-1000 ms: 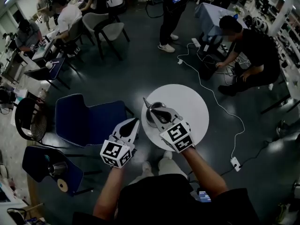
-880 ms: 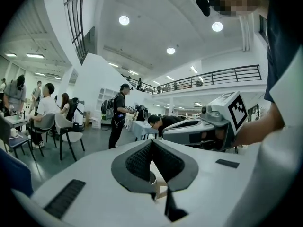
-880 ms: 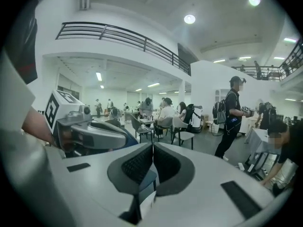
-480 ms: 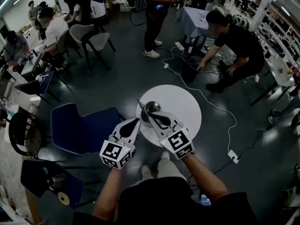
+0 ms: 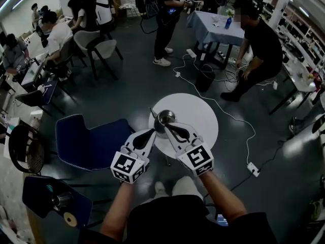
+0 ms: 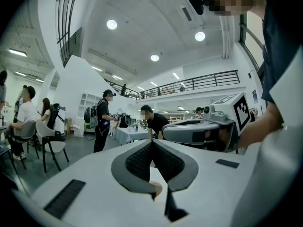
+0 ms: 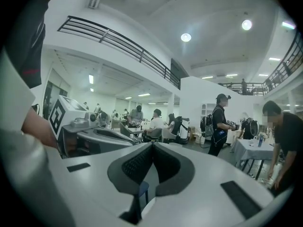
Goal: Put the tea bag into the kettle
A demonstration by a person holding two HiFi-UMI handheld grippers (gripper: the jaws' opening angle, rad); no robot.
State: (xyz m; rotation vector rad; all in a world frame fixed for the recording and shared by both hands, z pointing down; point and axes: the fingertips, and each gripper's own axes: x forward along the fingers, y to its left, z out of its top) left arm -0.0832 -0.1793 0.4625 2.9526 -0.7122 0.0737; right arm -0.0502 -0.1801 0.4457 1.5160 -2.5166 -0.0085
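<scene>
Only the head view takes in the dark floor point(image 5: 137, 85) of a busy hall, with a round white table point(image 5: 199, 115) at its centre and a blue chair point(image 5: 86, 139) to the table's left. The two gripper views look out level and upward instead, catching a balcony railing point(image 6: 201, 82) and ceiling lights point(image 6: 111, 24) that the head view misses, but neither the table nor anything on it.

The metal kettle point(image 5: 164, 118) stands on the left part of the table. The right gripper point(image 5: 165, 126) points at it from the near side, its tip at the kettle's near edge; contact cannot be judged. The left gripper point(image 5: 151, 132) hangs just left of the kettle, over the table's left rim, side by side with the right one.

In its own view, each gripper has its jaws pressed together at the tips with nothing between them. The tea bag cannot be made out in any view.
</scene>
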